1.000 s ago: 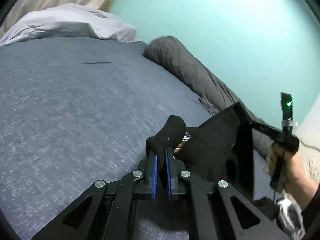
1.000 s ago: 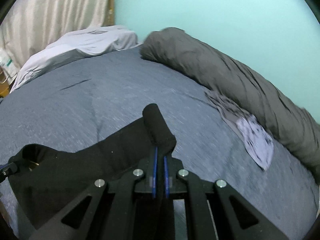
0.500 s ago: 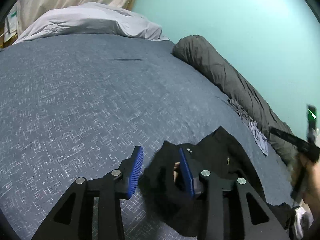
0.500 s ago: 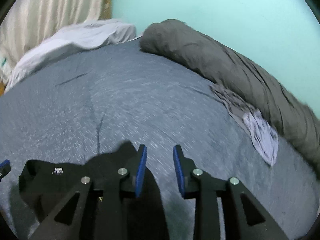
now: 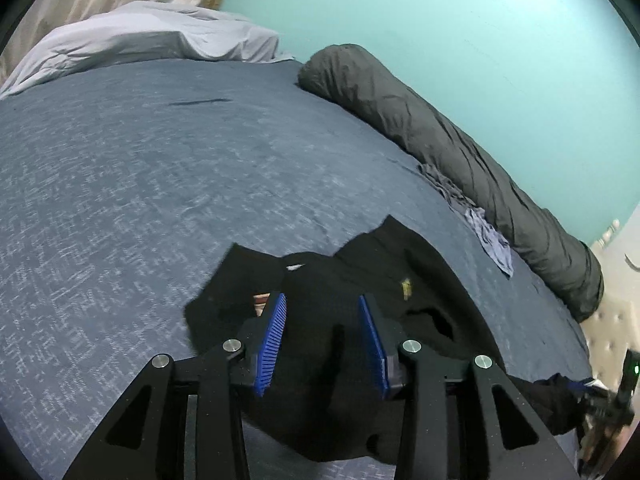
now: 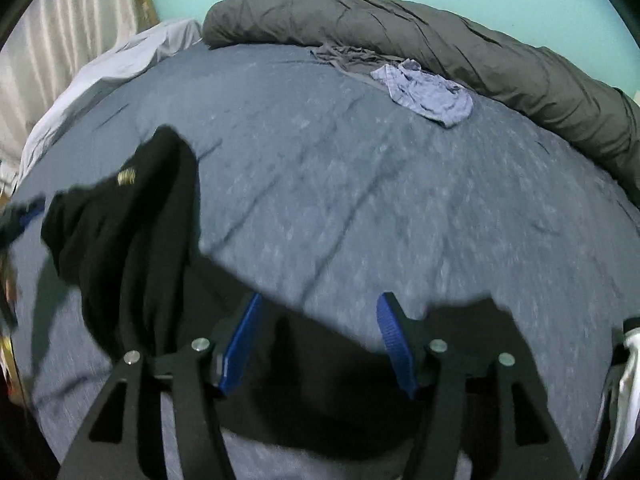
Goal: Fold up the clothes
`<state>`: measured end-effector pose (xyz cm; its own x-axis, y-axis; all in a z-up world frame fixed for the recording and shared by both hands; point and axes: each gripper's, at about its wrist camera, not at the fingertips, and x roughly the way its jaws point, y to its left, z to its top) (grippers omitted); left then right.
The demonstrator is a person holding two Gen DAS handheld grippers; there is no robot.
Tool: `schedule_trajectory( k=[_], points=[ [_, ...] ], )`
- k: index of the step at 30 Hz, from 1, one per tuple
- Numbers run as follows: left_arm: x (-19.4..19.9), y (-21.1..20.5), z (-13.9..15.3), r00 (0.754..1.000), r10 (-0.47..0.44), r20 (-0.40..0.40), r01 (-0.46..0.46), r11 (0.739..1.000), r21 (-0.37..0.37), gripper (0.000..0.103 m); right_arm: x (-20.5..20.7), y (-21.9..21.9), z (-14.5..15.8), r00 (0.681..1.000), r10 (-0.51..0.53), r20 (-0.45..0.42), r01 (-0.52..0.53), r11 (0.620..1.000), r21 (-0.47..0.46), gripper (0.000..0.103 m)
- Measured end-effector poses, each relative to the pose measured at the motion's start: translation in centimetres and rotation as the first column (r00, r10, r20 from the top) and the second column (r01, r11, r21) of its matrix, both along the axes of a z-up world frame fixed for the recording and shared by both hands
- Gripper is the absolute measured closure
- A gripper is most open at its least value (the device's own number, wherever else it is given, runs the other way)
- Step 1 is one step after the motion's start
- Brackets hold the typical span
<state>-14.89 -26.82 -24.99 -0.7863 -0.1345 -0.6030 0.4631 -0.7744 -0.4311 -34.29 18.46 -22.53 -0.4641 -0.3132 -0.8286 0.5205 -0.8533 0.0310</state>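
Observation:
A black garment (image 5: 400,272) lies crumpled on the blue bedspread (image 5: 160,200). My left gripper (image 5: 322,320) hovers just over its near part, open, with the black cloth below and between the blue pads (image 5: 274,332) but not pinched. In the right wrist view the same garment (image 6: 132,232) lies heaped to the left. My right gripper (image 6: 318,320) is beside it over the bedspread (image 6: 360,200), its jaws opening with nothing gripped. The dark patch under the right gripper may be shadow or cloth; I cannot tell which.
A rolled dark grey duvet (image 5: 460,152) runs along the turquoise wall. A pale blue garment (image 6: 428,92) and a grey one (image 6: 344,56) lie in front of it. A light grey pillow (image 5: 152,36) and a curtain are at the head end.
Both grippers were shut on the lifted black garment; both have opened and let it go. It now lies on the bed. The right gripper has swung right, away from it.

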Motion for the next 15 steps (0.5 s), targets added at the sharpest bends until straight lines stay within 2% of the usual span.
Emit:
schedule_trajectory(
  k=[2,5,9,11,12,14,15],
  points=[
    [-0.4,0.6,0.1,1.000,-0.011,0.002,0.011,1.000,-0.011,0.062,2.0,-0.3,-0.4,0.998,0.060,-0.027,-0.060,0.998,0.006,0.042],
    [-1.0,1.3,-0.1,1.000,-0.023,0.008,0.023,1.000,-0.013,0.062,4.2,-2.2,-1.7,0.987,0.157,-0.022,-0.155,0.986,0.062,0.042],
    [-1.5,1.9,-0.2,0.999,-0.035,0.009,0.036,0.999,-0.021,0.062,5.2,-3.9,-3.8,0.976,0.215,-0.016,-0.211,0.967,0.143,0.042],
    [-1.6,2.1,-0.1,0.999,-0.039,0.010,0.039,0.999,-0.029,0.062,5.0,-4.3,-4.6,0.975,0.221,0.003,-0.219,0.963,0.159,0.064],
    [-1.7,2.2,-0.1,0.999,-0.040,0.011,0.040,0.999,-0.033,0.062,4.8,-4.3,-4.9,0.977,0.214,0.008,-0.212,0.961,0.175,0.086],
    [-1.7,2.2,-0.2,0.999,-0.038,0.013,0.038,0.999,-0.033,0.062,4.5,-4.1,-4.7,0.980,0.201,-0.001,-0.198,0.965,0.172,0.097],
    [-1.7,2.1,-0.2,0.999,-0.036,0.014,0.037,0.999,-0.031,0.062,4.4,-3.8,-4.0,0.982,0.188,-0.012,-0.184,0.971,0.155,0.099]
  ],
)
